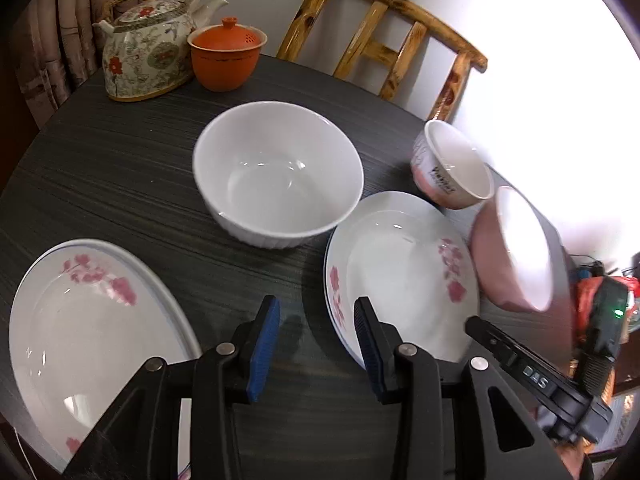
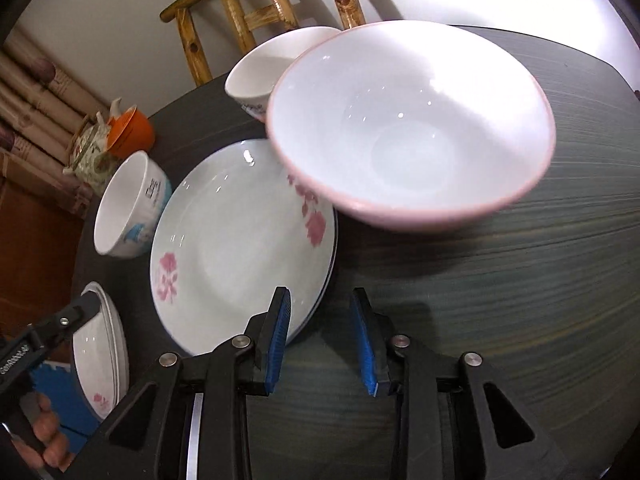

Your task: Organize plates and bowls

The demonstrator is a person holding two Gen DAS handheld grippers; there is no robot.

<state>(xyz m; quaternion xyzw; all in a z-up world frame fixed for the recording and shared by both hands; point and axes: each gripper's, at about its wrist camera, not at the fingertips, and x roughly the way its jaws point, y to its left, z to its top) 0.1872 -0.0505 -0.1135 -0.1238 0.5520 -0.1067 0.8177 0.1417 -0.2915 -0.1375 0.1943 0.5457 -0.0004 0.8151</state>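
Note:
A large white bowl (image 1: 276, 176) sits mid-table; it also shows in the right wrist view (image 2: 128, 204). A stack of flowered plates (image 1: 400, 272) lies to its right (image 2: 240, 240). A flowered oval plate (image 1: 88, 328) lies at the near left (image 2: 100, 364). A small lettered bowl (image 1: 452, 164) stands behind the stack (image 2: 260, 76). A pink bowl (image 2: 412, 128) is tilted and blurred beside the stack (image 1: 516, 248). My left gripper (image 1: 316, 344) is open and empty over bare table. My right gripper (image 2: 322, 340) is open and empty in front of the pink bowl.
A flowered teapot (image 1: 148, 44) and an orange lidded cup (image 1: 224, 56) stand at the far edge of the dark round table (image 1: 120, 168). A wooden chair (image 1: 384, 40) stands behind the table. The table edge runs close past the pink bowl.

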